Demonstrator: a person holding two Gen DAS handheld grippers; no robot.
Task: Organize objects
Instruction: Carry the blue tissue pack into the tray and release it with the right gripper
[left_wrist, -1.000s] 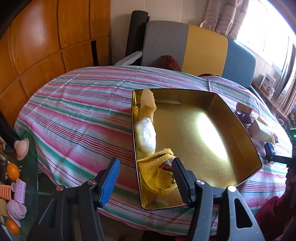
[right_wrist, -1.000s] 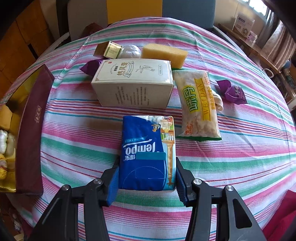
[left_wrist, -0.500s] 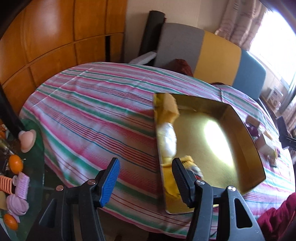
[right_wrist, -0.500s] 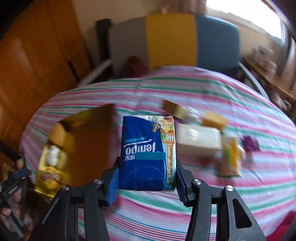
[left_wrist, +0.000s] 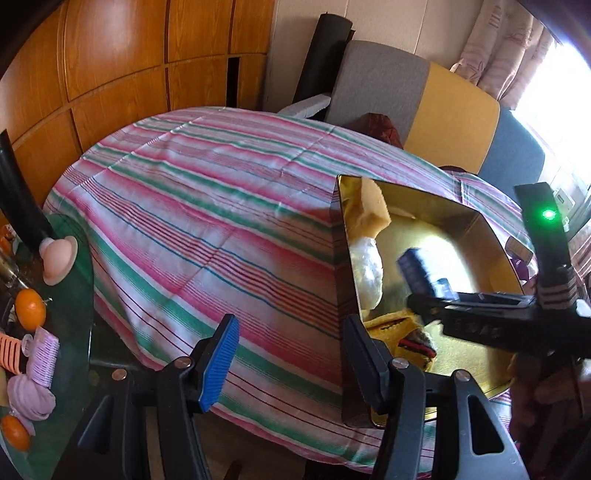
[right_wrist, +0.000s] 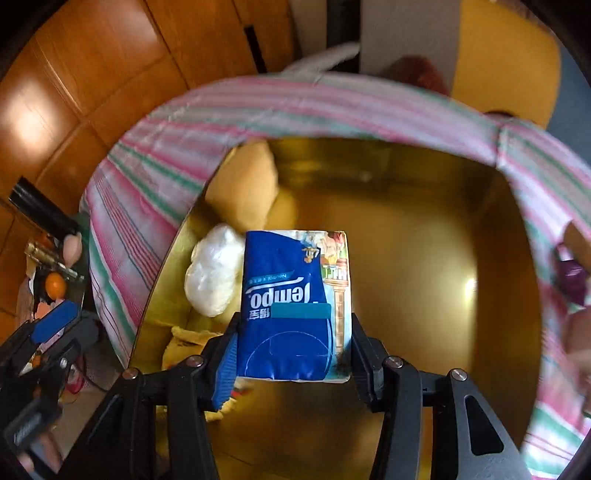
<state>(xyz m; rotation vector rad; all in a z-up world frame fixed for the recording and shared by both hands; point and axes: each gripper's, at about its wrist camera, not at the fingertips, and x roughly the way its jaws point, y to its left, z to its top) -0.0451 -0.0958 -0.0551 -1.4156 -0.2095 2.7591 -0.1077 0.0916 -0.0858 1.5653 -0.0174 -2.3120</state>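
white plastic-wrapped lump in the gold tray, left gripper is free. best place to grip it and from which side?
Grip the white lump across its narrow middle, coming from above. It lies lengthwise along the gold tray's left wall, with the yellow sponge at one end and yellow cloth at the other, so only the top is free. The left gripper stands open; the right gripper holds the tissue pack beside it.

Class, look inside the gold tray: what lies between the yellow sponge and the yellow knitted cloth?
A white crumpled plastic bag lies between the yellow sponge and the yellow knitted cloth, along the gold tray wall. Both wrist views show it.
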